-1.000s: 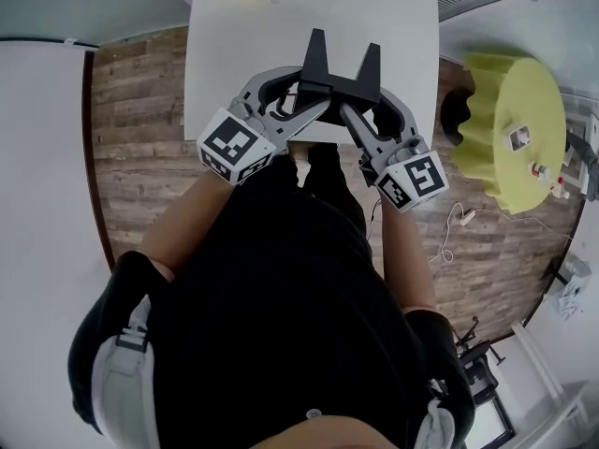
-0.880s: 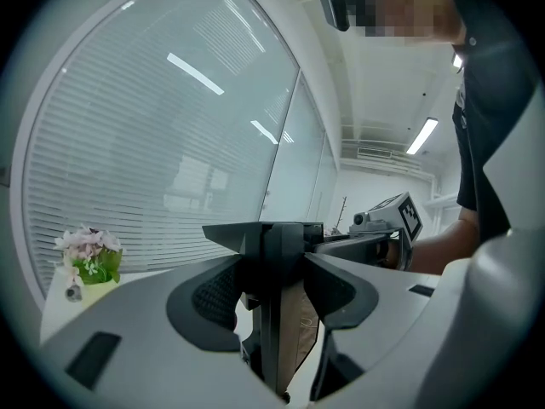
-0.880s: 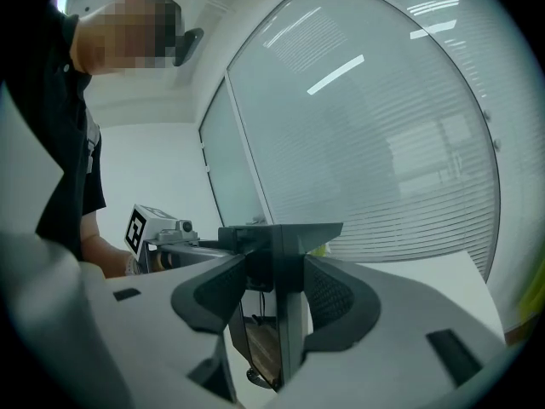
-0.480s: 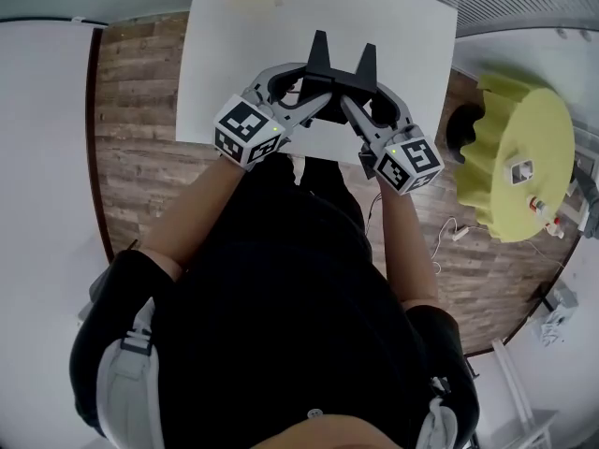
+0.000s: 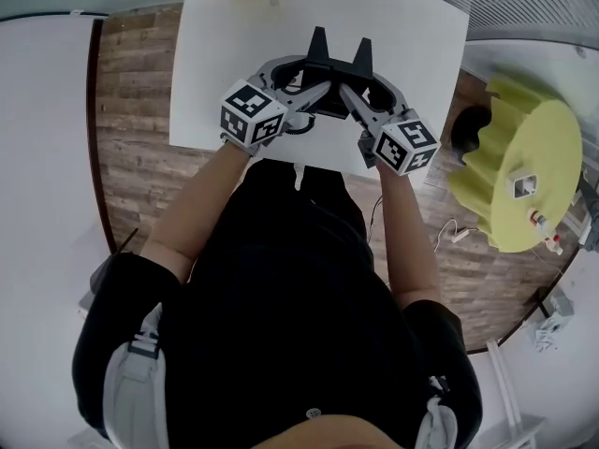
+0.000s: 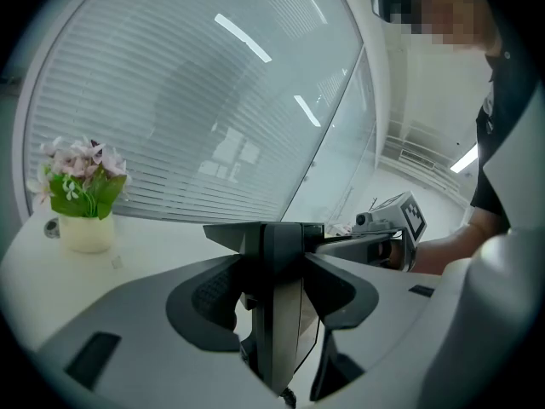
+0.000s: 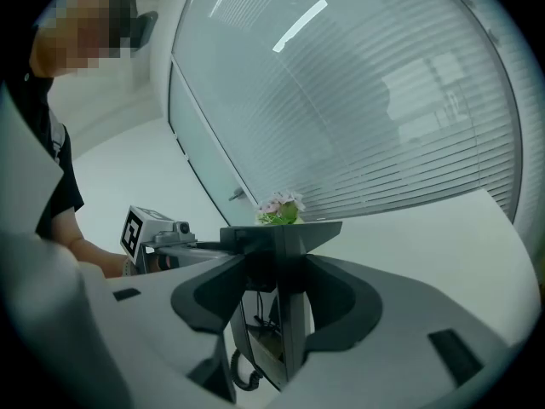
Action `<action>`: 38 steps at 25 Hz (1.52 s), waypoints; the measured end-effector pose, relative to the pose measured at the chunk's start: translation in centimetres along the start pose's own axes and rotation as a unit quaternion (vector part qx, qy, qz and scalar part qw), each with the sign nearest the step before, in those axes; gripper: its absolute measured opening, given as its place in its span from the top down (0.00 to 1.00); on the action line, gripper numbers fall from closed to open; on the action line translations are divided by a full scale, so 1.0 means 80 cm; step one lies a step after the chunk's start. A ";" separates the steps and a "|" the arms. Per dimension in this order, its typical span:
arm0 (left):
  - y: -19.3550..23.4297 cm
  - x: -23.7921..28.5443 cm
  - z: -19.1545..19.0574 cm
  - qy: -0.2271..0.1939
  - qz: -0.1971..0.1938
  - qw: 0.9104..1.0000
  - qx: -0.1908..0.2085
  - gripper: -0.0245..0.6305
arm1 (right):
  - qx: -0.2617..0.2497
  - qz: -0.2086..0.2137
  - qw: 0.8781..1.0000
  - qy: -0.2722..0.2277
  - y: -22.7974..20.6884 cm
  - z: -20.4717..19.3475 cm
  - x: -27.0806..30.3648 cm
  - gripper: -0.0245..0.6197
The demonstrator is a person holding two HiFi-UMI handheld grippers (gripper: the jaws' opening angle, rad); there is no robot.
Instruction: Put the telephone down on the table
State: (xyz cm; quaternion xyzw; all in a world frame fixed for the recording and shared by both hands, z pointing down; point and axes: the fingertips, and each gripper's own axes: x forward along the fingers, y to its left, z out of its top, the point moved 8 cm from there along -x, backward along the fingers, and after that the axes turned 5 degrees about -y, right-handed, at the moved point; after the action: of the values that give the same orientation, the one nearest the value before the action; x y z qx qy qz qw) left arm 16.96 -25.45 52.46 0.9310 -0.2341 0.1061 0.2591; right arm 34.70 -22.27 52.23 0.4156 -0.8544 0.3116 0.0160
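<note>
Telephone point(image 5: 337, 64) in the grip of left tool point(image 6: 277, 292) and right tool point(image 7: 277, 301) (jaws wide).

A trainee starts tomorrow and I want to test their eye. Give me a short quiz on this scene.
1. True or false: the left gripper and the right gripper both grip the telephone.
2. What stands at a far corner of the white table? A) flowers B) a lamp C) a mug
3. What colour is the round table beside it?
Key: 1 true; 2 A; 3 yellow.
</note>
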 end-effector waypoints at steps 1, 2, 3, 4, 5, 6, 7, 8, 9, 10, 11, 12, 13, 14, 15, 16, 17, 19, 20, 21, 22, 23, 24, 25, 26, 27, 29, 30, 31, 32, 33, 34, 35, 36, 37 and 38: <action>0.006 0.005 -0.003 0.002 0.002 1.000 -0.008 0.61 | 0.004 0.000 1.000 0.003 -0.007 -0.002 0.005 0.61; 0.011 0.010 -0.007 0.004 0.003 1.000 -0.014 0.61 | 0.009 0.000 1.000 0.007 -0.014 -0.004 0.009 0.61; 0.016 0.015 -0.010 0.006 0.005 1.000 -0.018 0.61 | 0.013 -0.001 1.000 0.010 -0.021 -0.006 0.013 0.61; 0.021 0.021 -0.013 0.009 0.006 1.000 -0.021 0.61 | 0.018 -0.001 1.000 0.013 -0.027 -0.009 0.016 0.61; 0.025 0.026 -0.015 0.013 0.006 1.000 -0.022 0.61 | 0.023 -0.002 1.000 0.016 -0.034 -0.011 0.019 0.61; 0.029 0.031 -0.018 0.016 0.007 1.000 -0.023 0.61 | 0.028 -0.002 0.999 0.019 -0.040 -0.014 0.021 0.61; 0.033 0.037 -0.020 0.020 0.007 0.999 -0.024 0.61 | 0.033 -0.003 0.999 0.021 -0.046 -0.016 0.024 0.61; 0.037 0.042 -0.022 0.023 0.006 0.999 -0.025 0.61 | 0.037 -0.004 0.999 0.023 -0.052 -0.019 0.027 0.61; 0.041 0.048 -0.025 0.026 0.006 0.999 -0.026 0.61 | 0.040 -0.006 0.999 0.025 -0.059 -0.020 0.029 0.61; 0.046 0.053 -0.027 0.029 0.006 0.999 -0.028 0.61 | 0.042 -0.007 0.999 0.026 -0.065 -0.022 0.032 0.61; 0.050 0.058 -0.029 0.031 0.006 0.999 -0.029 0.61 | 0.045 -0.009 0.999 0.028 -0.071 -0.023 0.035 0.61; 0.054 0.063 -0.030 0.033 0.007 0.999 -0.031 0.61 | 0.048 -0.010 0.998 0.029 -0.076 -0.025 0.038 0.61; 0.058 0.067 -0.032 0.034 0.008 0.999 -0.033 0.61 | 0.052 -0.011 0.998 0.030 -0.081 -0.026 0.041 0.61; 0.062 0.071 -0.033 0.035 0.009 0.999 -0.035 0.61 | 0.055 -0.012 0.998 0.030 -0.086 -0.028 0.044 0.61; 0.065 0.074 -0.035 0.036 0.010 0.999 -0.038 0.61 | 0.059 -0.012 0.998 0.031 -0.090 -0.029 0.047 0.61; 0.069 0.077 -0.036 0.037 0.010 0.998 -0.041 0.61 | 0.061 -0.013 0.998 0.033 -0.094 -0.030 0.050 0.61; 0.072 0.080 -0.037 0.039 0.011 0.998 -0.045 0.61 | 0.063 -0.013 0.997 0.035 -0.098 -0.030 0.052 0.61; 0.079 0.086 -0.040 0.041 0.013 0.998 -0.052 0.61 | 0.065 -0.013 0.997 0.040 -0.106 -0.032 0.058 0.61; 0.082 0.088 -0.042 0.042 0.014 0.997 -0.056 0.61 | 0.067 -0.012 0.997 0.043 -0.109 -0.032 0.061 0.61; 0.086 0.091 -0.043 0.043 0.015 0.997 -0.061 0.61 | 0.069 -0.012 0.997 0.044 -0.113 -0.033 0.064 0.61; 0.090 0.093 -0.044 0.044 0.015 0.997 -0.065 0.61 | 0.073 -0.012 0.996 0.046 -0.116 -0.033 0.067 0.61; 0.094 0.095 -0.045 0.044 0.016 0.996 -0.071 0.61 | 0.077 -0.012 0.996 0.047 -0.120 -0.034 0.070 0.61; 0.098 0.098 -0.046 0.044 0.017 0.996 -0.077 0.61 | 0.082 -0.012 0.995 0.048 -0.124 -0.034 0.073 0.61; 0.102 0.100 -0.047 0.044 0.018 0.995 -0.083 0.61 | 0.087 -0.013 0.995 0.049 -0.127 -0.035 0.076 0.61; 0.105 0.102 -0.048 0.043 0.020 0.995 -0.089 0.61 | 0.091 -0.013 0.994 0.050 -0.131 -0.035 0.079 0.61; 0.108 0.104 -0.049 0.043 0.021 0.994 -0.095 0.61 | 0.095 -0.012 0.994 0.051 -0.134 -0.035 0.082 0.61; 0.114 0.107 -0.051 0.042 0.025 0.993 -0.106 0.61 | 0.103 -0.011 0.993 0.056 -0.140 -0.035 0.087 0.61; 0.116 0.108 -0.052 0.043 0.027 0.993 -0.110 0.61 | 0.106 -0.010 0.993 0.058 -0.142 -0.036 0.090 0.61; 0.119 0.109 -0.052 0.043 0.028 0.992 -0.115 0.61 | 0.109 -0.010 0.992 0.061 -0.145 -0.036 0.092 0.61; 0.122 0.111 -0.053 0.044 0.028 0.992 -0.118 0.61 | 0.111 -0.009 0.992 0.063 -0.147 -0.036 0.095 0.61; 0.124 0.112 -0.053 0.044 0.028 0.991 -0.122 0.61 | 0.114 -0.009 0.991 0.065 -0.149 -0.036 0.097 0.61; 0.126 0.114 -0.054 0.043 0.029 0.991 -0.125 0.61 | 0.117 -0.010 0.991 0.066 -0.151 -0.036 0.098 0.61; 0.128 0.115 -0.054 0.043 0.029 0.990 -0.128 0.61 | 0.120 -0.010 0.990 0.067 -0.153 -0.036 0.100 0.61; 0.130 0.117 -0.054 0.043 0.028 0.990 -0.131 0.61 | 0.123 -0.010 0.990 0.068 -0.155 -0.036 0.101 0.61; 0.132 0.118 -0.055 0.042 0.028 0.990 -0.134 0.61 | 0.126 -0.011 0.990 0.070 -0.157 -0.036 0.102 0.61; 0.134 0.120 -0.056 0.042 0.027 0.989 -0.137 0.61 | 0.129 -0.011 0.989 0.071 -0.159 -0.036 0.104 0.61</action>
State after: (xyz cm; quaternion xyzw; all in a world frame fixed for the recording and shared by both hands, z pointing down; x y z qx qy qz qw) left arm 19.67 -34.86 63.93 0.8746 -0.2608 0.1191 0.3910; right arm 37.78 -32.40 63.55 0.4004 -0.7992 0.4476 0.0260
